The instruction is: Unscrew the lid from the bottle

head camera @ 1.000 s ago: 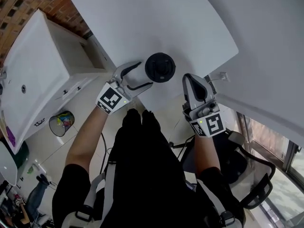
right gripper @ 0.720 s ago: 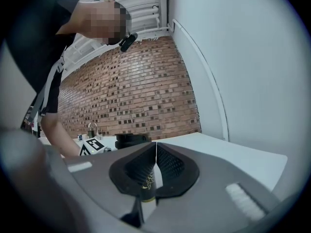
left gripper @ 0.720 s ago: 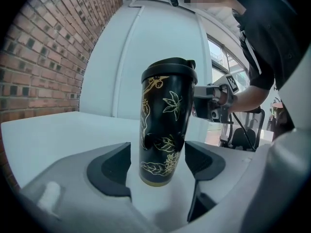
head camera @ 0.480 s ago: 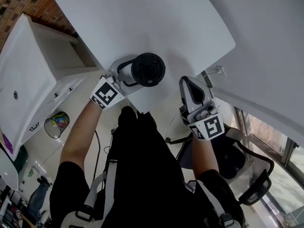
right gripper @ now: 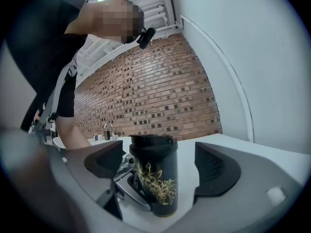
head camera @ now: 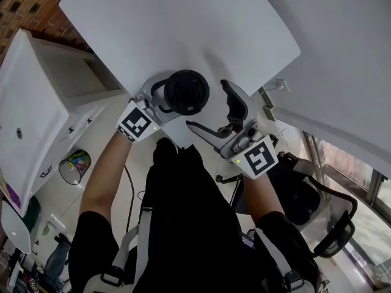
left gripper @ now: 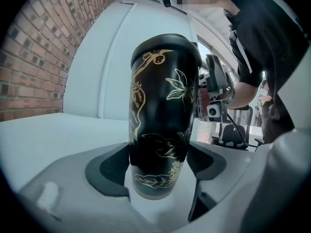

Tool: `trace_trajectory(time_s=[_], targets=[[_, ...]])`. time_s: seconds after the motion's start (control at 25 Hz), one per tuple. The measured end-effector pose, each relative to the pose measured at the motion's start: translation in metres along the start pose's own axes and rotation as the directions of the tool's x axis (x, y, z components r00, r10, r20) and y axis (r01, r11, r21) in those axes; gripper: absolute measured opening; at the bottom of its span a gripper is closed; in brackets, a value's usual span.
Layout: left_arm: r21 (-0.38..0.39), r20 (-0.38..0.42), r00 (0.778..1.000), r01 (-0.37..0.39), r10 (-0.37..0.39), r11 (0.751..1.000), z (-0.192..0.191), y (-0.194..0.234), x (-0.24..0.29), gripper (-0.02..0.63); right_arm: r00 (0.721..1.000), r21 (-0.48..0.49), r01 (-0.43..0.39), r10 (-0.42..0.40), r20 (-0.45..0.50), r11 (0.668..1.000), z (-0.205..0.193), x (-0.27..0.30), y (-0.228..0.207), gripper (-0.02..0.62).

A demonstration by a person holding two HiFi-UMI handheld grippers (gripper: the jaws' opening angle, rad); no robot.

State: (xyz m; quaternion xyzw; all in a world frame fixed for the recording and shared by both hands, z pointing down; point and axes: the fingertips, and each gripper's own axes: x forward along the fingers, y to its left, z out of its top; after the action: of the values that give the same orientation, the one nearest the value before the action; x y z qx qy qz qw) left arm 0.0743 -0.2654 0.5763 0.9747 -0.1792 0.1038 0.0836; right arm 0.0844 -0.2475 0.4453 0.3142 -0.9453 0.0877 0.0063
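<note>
**Head view.** Left claw (head camera: 173, 97): closed on the bottle (head camera: 185, 96), which stands upright on the white surface (head camera: 183, 23) inside this claw's grasp. Lid (head camera: 194, 85): black, on the bottle, seen from above. Right claw (head camera: 208, 105): just beside the bottle, on the side away from the left claw. Its jaws are spread wide, having just been opening, and hold nothing.

**Left gripper view.** Black bottle with gold flower pattern, upright between the jaws. Both pads (left gripper: 109, 171) press on its lower body. The lid sits above the claw, at the top of the bottle. The right claw shows beyond the bottle, on its far side.

**Right gripper view.** Jaws wide apart, with both pads clear of the bottle. The bottle stands ahead of the claw, centred in the gap between the jaws, with the lid in place. The left claw grips it from the opposite side, low down. A brick wall (right gripper: 155, 91) lies beyond.
</note>
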Motion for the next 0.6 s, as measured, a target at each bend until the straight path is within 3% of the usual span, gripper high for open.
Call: trace_trajectory(time_s=[0.2, 0.6], targets=[[-0.003, -0.002, 1.0, 0.008, -0.008, 1.0, 0.001, -0.002, 0.001, 0.371, 1.0, -0.059, -0.006, 0.007, 0.011, 0.998, 0.008, 0.026, 0.012, 0.471], [-0.01, -0.005, 1.0, 0.012, -0.012, 1.0, 0.0, -0.004, 0.004, 0.37, 0.997, -0.101, 0.069, -0.067, 0.022, 0.992, 0.006, 0.053, 0.011, 0.476]])
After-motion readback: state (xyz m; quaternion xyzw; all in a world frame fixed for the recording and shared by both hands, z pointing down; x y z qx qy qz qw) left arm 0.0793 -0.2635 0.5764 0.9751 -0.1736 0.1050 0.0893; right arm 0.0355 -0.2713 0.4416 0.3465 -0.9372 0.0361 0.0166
